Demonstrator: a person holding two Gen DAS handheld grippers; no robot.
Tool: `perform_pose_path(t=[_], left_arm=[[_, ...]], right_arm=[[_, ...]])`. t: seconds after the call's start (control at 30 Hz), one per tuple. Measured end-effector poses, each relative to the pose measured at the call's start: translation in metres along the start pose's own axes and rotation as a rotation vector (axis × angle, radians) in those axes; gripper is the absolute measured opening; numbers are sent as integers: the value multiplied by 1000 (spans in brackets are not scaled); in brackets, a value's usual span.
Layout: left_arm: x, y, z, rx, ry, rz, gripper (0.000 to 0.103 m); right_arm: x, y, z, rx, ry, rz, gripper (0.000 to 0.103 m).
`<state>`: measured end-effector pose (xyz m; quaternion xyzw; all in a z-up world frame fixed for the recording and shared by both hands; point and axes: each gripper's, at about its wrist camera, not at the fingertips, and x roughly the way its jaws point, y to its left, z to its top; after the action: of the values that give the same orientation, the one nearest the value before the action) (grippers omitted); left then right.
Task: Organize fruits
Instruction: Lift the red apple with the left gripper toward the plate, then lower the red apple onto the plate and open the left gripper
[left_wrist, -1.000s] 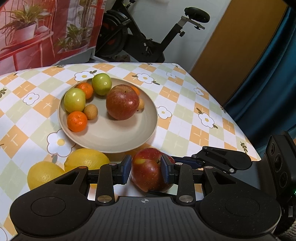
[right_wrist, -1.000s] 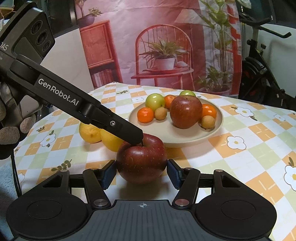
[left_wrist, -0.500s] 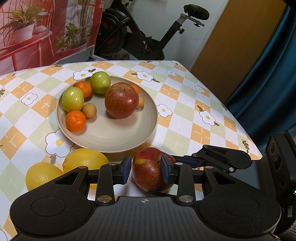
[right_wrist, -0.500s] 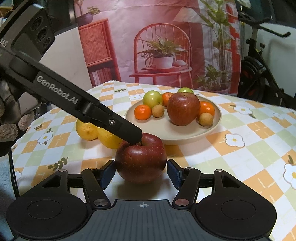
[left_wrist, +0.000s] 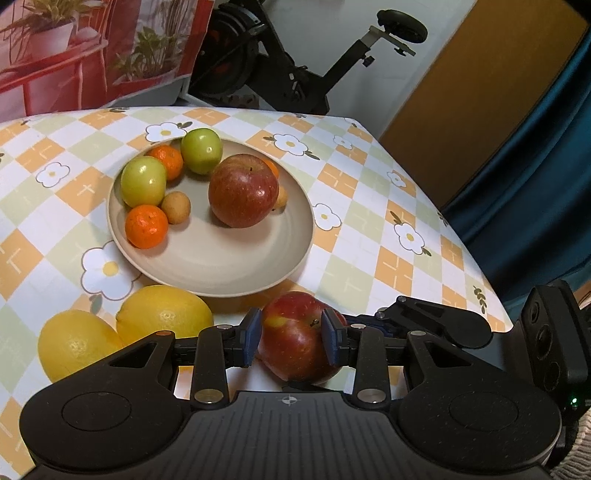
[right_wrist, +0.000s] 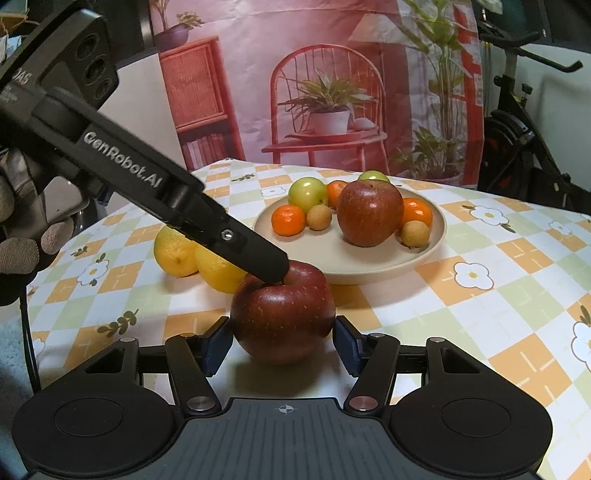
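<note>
A red apple (right_wrist: 282, 314) sits on the checked tablecloth just in front of the beige plate (right_wrist: 354, 266). My left gripper (left_wrist: 291, 339) comes down onto its top from the left, and its narrow-set pads pinch the crown by the stem. Around the same apple my right gripper (right_wrist: 282, 347) is closing. Its left pad is at the skin and its right pad stands slightly clear. The plate (left_wrist: 207, 273) holds a second red apple (left_wrist: 243, 195), green fruits, small oranges and small brown fruits. Two yellow lemons (left_wrist: 162, 314) lie left of the held apple.
A gloved hand (right_wrist: 22, 247) holds the left gripper at the left edge of the right wrist view. The table edge (left_wrist: 491, 295) runs close on the right, with a blue curtain beyond. An exercise bike and a printed backdrop stand behind the table.
</note>
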<state>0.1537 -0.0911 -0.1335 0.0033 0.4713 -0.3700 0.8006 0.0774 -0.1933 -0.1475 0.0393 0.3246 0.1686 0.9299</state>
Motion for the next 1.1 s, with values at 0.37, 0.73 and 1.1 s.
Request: perform_pose_path(t=[0.37,0.73,1.1], left_arm=[[-3,0,2,-2,-28,-26,34],[-18,13,27,-22,-107,7,34],[-10,42,43,-45,-125,74,34]], right_arm=[[-4,-2,2,1,-33,-9,55],[13,-7,43,-117,-75,-19,55],[64,-8,68,-176,-48,7,55]])
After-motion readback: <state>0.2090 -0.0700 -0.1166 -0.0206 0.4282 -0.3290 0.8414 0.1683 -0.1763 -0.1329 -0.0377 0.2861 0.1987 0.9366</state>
